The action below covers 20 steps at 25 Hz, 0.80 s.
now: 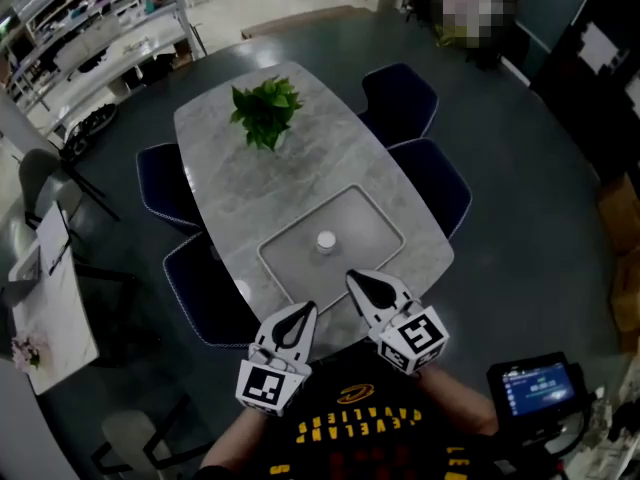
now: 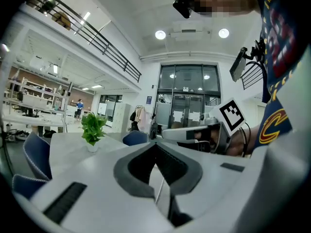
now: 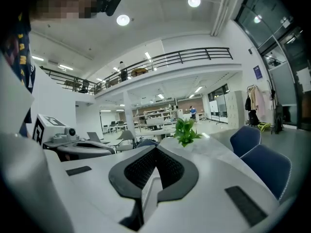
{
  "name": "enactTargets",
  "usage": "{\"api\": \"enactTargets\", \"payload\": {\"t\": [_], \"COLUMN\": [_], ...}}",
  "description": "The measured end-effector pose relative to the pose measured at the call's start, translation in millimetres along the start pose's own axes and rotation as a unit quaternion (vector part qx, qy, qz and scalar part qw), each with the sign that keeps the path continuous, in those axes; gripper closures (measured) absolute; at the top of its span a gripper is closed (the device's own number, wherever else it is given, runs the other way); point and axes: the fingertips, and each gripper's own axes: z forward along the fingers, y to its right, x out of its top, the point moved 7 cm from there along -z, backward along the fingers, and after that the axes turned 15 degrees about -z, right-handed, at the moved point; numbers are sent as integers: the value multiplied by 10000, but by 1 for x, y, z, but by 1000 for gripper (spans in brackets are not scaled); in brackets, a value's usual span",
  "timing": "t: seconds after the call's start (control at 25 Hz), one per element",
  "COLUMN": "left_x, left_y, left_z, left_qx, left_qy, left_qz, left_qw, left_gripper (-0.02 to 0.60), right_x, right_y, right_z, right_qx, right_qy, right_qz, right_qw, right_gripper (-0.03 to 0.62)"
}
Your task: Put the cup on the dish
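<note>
A: Head view. The cup (image 1: 326,240) stands upright on the grey rectangular dish (image 1: 375,218), mid-table (image 1: 230,183). The left gripper (image 1: 307,309) and right gripper (image 1: 352,277) hang near the person's chest, well apart from the cup.
B: Left gripper view. Its jaws are together, with nothing between them.
A: Right gripper view. Its jaws are also together and empty, with only the plant (image 3: 185,131) ahead.
B: Judgement: the cup looks placed, and little seems left to do.

A grey, marble-patterned table (image 1: 300,168) with rounded corners carries two things. A small potted plant (image 1: 266,113) stands upright toward the far end. A shallow grey rectangular tray (image 1: 360,223) lies flat toward the near end, well apart from the plant
</note>
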Motion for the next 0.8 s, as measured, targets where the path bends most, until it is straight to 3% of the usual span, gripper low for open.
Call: {"api": "enactTargets", "payload": {"t": [0.16, 0.44, 0.8], "left_x": [-3, -11, -27], "left_y": [9, 21, 33], "left_z": [-13, -29, -49], "left_qx": [-54, -294, -376], "left_qy": [13, -137, -313], "left_qz": [-100, 47, 59], "left_qw": [9999, 9995, 9988], "left_gripper": [581, 581, 581], "right_x": [7, 11, 8], "right_y": [-16, -40, -63], "right_z": [-18, -40, -59], "right_qx": [-214, -579, -712], "right_qy": [100, 213, 221], "right_qz": [-11, -234, -161], "right_qw": [9997, 9978, 9971], "right_gripper": [588, 588, 588]}}
